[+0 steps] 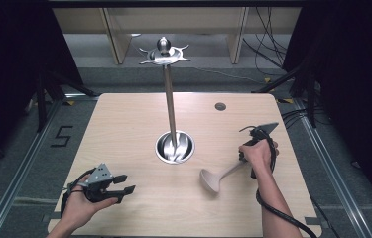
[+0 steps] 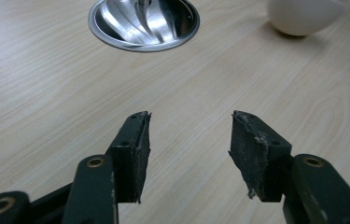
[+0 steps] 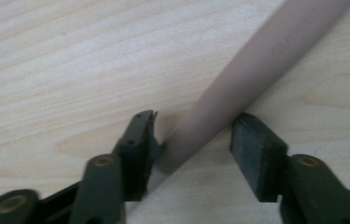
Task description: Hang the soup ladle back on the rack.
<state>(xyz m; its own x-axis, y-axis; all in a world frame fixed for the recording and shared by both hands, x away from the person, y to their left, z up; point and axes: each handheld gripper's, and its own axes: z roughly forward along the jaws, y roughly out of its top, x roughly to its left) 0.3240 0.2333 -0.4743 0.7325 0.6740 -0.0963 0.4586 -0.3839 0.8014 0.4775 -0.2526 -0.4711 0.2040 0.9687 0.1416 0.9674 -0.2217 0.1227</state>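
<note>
Two claws in my hands: my right gripper [image 3: 193, 135], jaws partly open astride the handle end of a beige plastic ladle [image 3: 256, 70] lying on the pale wooden table [image 1: 124, 129], left pad touching it, and my left gripper [image 2: 189, 140], agape and empty, near a steel rack base [image 2: 143, 23].

A light wooden table [image 1: 124, 129] is carrying the items. A round steel base [image 1: 174, 147] with an upright pole [image 1: 169, 99] is standing at its centre. A beige ladle [image 1: 217, 177] is lying right of the base, toward the near edge. A small dark round cap [image 1: 220, 106] is sitting at the far right.
</note>
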